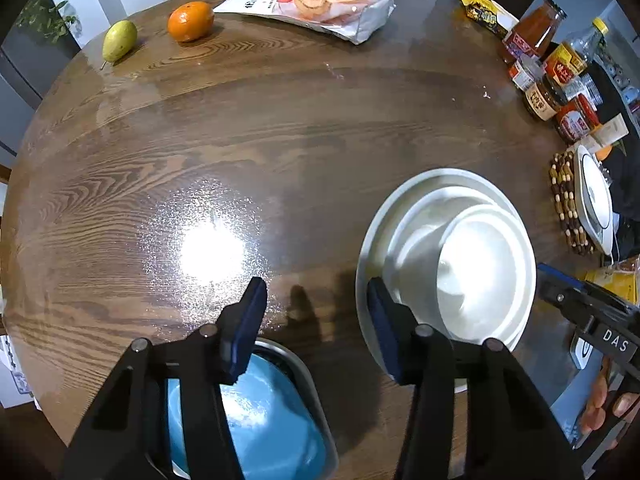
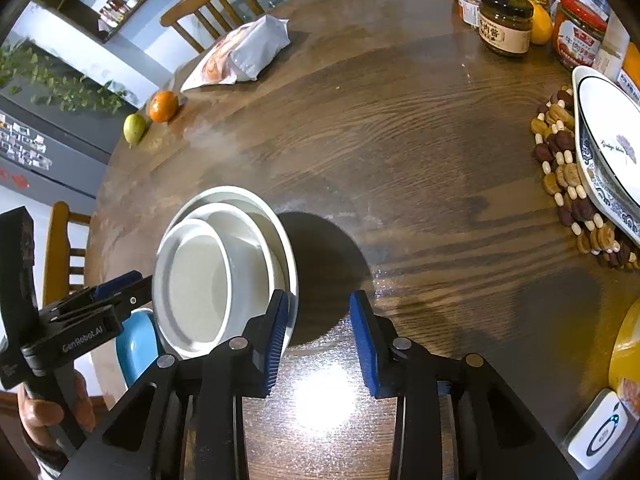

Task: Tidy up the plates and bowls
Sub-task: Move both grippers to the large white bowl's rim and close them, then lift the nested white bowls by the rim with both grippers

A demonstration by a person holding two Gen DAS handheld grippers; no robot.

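Both hand-held grippers are released: left [image 1: 316, 320], right [image 2: 318, 336]. The white stack [image 2: 224, 268] sits on the worktop [image 2: 420, 168] between them. The blue bowl [image 1: 256, 420], apparently in a metal tray, lies under the left; lift it level by its rim.

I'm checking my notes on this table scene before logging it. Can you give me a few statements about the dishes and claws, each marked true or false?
1. The white dishes are nested in one stack. True.
2. The left claw grips the stack's rim. False: it is open, holding nothing.
3. A blue bowl sits under the left claw. True.
4. The orange lies inside the stack. False: it rests on the table beside a green fruit.
5. The right claw is open. True.
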